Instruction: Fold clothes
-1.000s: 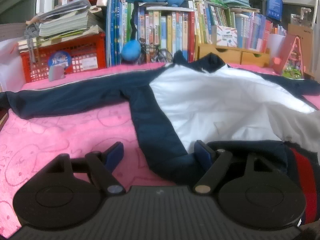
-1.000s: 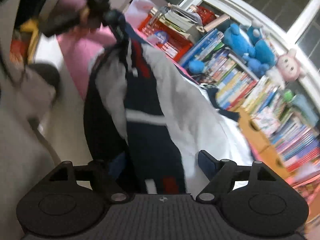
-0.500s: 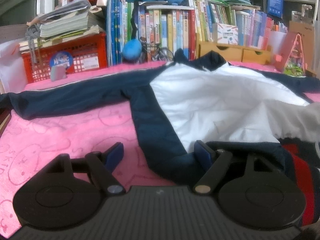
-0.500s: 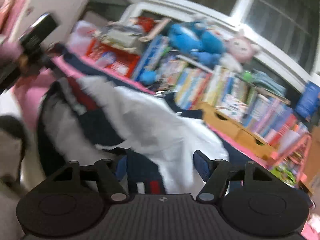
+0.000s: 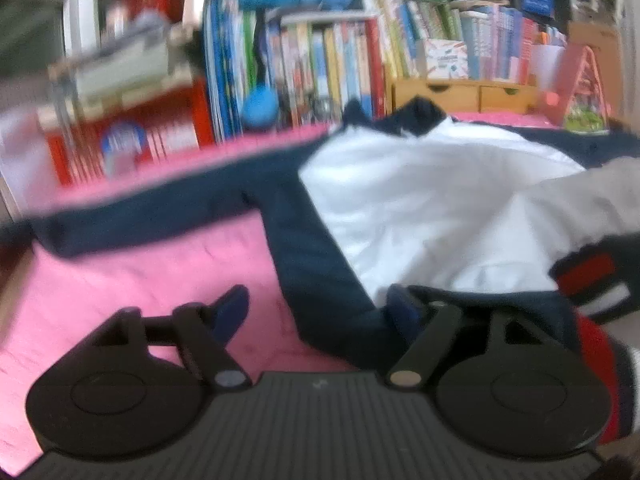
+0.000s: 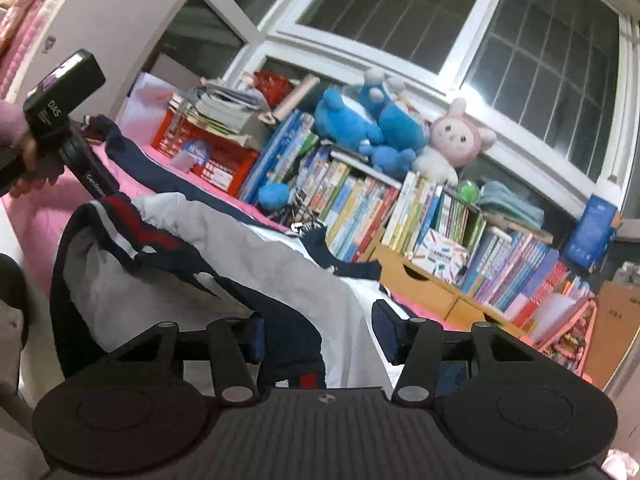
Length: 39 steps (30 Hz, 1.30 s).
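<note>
Both tongs stand with their fingers spread apart. Seen from the left wrist, the left gripper [image 5: 316, 312] hovers low over the pink cloth [image 5: 132, 280], its left finger above bare pink and its right finger at the navy side panel of the jacket [image 5: 420, 200], with nothing pinched between them. The jacket lies spread on the cloth, its white body toward 1 o'clock of this gripper and one navy sleeve [image 5: 140, 220] stretching away to 10 o'clock. At 3 o'clock the striped red, white and navy hem [image 5: 588, 276] is lifted off the surface and turned over. Behind the jacket, at 12 o'clock, a row of books [image 5: 328, 68] stands with a red basket [image 5: 128, 136] to its left; this view is blurred. From the right wrist, the right gripper [image 6: 318, 334] has jacket fabric draped between its parted fingers, navy against the left finger, though whether anything is caught there cannot be told. At 10 o'clock of this view, a hand [image 6: 28, 168] holds the other gripper's handle near the raised hem. Blue plush toys [image 6: 360, 120] and a pink plush doll [image 6: 456, 140] sit on top of the books at 12 o'clock.
</note>
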Each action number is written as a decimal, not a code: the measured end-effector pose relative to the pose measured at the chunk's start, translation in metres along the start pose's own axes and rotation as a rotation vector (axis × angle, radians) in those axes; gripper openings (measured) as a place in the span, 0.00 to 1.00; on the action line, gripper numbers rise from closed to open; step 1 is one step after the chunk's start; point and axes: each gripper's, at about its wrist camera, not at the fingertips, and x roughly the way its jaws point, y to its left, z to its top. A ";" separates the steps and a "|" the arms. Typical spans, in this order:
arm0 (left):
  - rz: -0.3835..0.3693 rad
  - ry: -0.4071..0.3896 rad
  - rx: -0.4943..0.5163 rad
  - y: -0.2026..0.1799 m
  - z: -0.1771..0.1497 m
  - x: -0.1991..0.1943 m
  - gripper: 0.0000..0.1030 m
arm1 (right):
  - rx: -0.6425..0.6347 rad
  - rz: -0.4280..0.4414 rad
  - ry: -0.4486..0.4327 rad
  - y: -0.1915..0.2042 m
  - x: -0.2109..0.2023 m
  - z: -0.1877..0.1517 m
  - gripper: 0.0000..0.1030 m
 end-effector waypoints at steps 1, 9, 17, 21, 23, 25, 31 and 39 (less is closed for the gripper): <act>-0.011 -0.035 0.007 -0.001 0.003 -0.013 0.65 | 0.017 0.007 -0.003 -0.003 -0.001 0.002 0.51; -0.353 -0.214 0.157 -0.041 0.013 -0.087 0.81 | 0.152 0.059 -0.024 -0.029 -0.006 0.015 0.51; -0.351 -0.152 0.436 -0.119 -0.004 -0.050 0.80 | 0.326 0.107 -0.033 -0.063 -0.012 0.026 0.51; -0.211 -0.129 0.501 -0.114 -0.010 -0.040 0.71 | 0.293 0.095 -0.007 -0.067 -0.013 0.020 0.51; -0.227 -0.076 0.472 -0.093 -0.014 -0.044 0.73 | 0.264 0.109 0.017 -0.067 -0.015 0.015 0.51; -0.228 -0.023 0.442 -0.076 -0.019 -0.050 0.77 | 0.233 0.112 0.037 -0.065 -0.019 0.009 0.51; -0.221 0.070 0.274 -0.036 -0.028 -0.077 0.77 | 0.237 0.159 0.043 -0.069 -0.034 0.007 0.51; -0.269 0.044 0.010 0.013 -0.030 -0.118 0.76 | 0.276 0.298 0.122 -0.071 -0.050 0.000 0.51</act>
